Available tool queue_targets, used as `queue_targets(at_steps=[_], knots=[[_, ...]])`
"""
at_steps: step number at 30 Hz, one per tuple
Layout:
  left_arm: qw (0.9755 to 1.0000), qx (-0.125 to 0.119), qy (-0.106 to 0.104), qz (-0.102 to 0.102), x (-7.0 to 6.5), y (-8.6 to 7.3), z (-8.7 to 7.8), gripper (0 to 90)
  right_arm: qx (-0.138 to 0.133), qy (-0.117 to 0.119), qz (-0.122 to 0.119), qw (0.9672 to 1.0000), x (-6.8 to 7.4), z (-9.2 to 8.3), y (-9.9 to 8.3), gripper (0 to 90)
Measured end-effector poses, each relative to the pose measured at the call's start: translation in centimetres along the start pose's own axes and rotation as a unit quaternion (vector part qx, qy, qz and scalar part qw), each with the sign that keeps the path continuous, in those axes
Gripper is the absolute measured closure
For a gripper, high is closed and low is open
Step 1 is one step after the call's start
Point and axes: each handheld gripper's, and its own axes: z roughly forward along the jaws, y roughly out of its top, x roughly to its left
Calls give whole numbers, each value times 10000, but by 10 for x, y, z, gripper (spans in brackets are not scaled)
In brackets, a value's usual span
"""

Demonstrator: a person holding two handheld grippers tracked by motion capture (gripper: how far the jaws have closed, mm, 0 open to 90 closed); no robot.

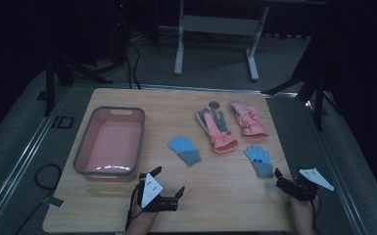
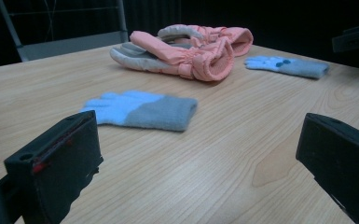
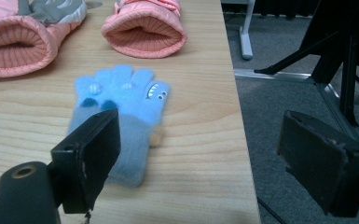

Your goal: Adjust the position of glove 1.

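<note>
Two small blue knit gloves and two pink winter gloves lie on the wooden table. The left blue glove lies ahead of my left gripper, whose jaws stand wide open over bare wood. The right blue glove, with a little face on it, lies just in front of my right gripper. That gripper is open too, its left jaw over the glove's grey cuff. The pink gloves lie side by side farther back.
A pink tub with a grey rim stands at the table's left, close to my left gripper. A small round disc lies behind the pink gloves. The table's right edge runs close beside the right blue glove, with grey floor beyond.
</note>
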Motion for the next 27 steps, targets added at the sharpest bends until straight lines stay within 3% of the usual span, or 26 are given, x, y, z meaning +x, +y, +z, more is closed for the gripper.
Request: queue_targets(at_steps=[5,9,14,16,21,27], knots=[[10000,-1,-43,-9,1,0,0,0,49,15,-21,10000,0,0,1,130],[10000,-17,-39,6,0,0,0,0,151,180,51,9997,-1,-2,5,122],[10000,-39,-67,7,0,0,-1,0,292,379,-147,9987,-1,-8,22,108],[10000,-48,-70,12,0,0,-1,0,344,443,-127,9983,0,-11,30,142],[10000,-63,-76,11,0,0,-1,0,356,575,-105,9977,3,-15,45,141],[9999,-62,-94,15,0,0,-1,0,463,823,-32,9955,17,-17,73,118]])
